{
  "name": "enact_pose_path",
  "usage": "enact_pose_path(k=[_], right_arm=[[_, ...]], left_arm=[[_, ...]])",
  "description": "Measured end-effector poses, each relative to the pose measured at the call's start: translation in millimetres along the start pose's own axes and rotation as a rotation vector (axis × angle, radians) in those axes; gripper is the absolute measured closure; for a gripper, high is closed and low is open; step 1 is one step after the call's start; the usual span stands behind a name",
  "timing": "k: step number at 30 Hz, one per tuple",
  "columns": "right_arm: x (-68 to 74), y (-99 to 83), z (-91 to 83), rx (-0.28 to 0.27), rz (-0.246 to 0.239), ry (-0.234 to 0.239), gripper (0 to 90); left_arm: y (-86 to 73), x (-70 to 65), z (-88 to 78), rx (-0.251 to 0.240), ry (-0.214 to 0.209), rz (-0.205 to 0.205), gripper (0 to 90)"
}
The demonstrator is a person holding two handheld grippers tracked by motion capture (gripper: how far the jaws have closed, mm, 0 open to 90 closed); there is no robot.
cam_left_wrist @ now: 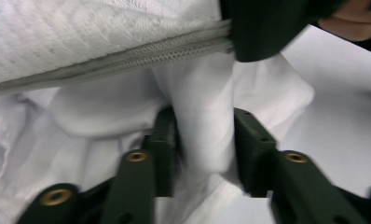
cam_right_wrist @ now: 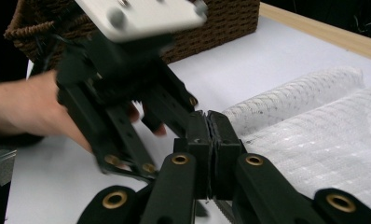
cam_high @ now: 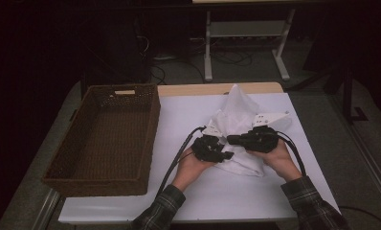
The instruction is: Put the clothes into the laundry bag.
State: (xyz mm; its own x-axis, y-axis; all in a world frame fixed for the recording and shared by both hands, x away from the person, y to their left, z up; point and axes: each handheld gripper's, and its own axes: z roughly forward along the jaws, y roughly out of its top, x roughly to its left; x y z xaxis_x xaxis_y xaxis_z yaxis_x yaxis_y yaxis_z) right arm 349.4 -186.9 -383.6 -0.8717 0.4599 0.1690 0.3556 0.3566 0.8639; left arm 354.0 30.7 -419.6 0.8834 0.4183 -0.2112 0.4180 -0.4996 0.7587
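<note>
A white cloth (cam_high: 236, 112) lies bunched on the white tabletop (cam_high: 255, 191), one corner standing up. My left gripper (cam_high: 226, 155) is at the cloth's near left side. In the left gripper view its jaws (cam_left_wrist: 204, 140) stand apart with a loose fold of the cloth (cam_left_wrist: 202, 116) between them, not pinched. My right gripper (cam_high: 232, 140) points left across the cloth. Its jaws (cam_right_wrist: 209, 126) are pressed together on the cloth's stitched hem (cam_left_wrist: 127, 58), beside the textured cloth (cam_right_wrist: 314, 135). The left gripper (cam_right_wrist: 160, 116) sits just beyond them.
A long brown wicker basket (cam_high: 150, 129) with nothing in it stands at the table's left side, also behind the hand as the basket (cam_right_wrist: 221, 23). A white metal frame (cam_high: 246, 28) and cables stand on the floor beyond the table. The person's plaid sleeves come in at the near edge.
</note>
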Motion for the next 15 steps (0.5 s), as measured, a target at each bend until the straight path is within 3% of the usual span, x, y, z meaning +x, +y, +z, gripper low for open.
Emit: enact_pose_path(k=[6, 9, 13, 15], right_arm=[[1.2, -2.1, -3.0, 0.0, -0.001, 0.006, 88.1], [2.0, -3.5, -4.7, 0.004, 0.0, 0.012, 88.1], [3.7, -6.6, -6.8, 0.012, -0.008, 0.019, 88.1], [3.9, -7.8, -8.8, 0.015, -0.01, 0.021, 88.1]], left_arm=[[-10.4, -1.8, -31.0, 0.021, 0.039, -0.003, 50.0], [-22.2, 6.5, -43.2, 0.024, 0.082, -0.04, 52.7], [-30.1, 18.6, -47.5, 0.034, 0.147, -0.082, 58.2], [-30.6, 23.7, -46.7, 0.038, 0.204, -0.088, 60.1]])
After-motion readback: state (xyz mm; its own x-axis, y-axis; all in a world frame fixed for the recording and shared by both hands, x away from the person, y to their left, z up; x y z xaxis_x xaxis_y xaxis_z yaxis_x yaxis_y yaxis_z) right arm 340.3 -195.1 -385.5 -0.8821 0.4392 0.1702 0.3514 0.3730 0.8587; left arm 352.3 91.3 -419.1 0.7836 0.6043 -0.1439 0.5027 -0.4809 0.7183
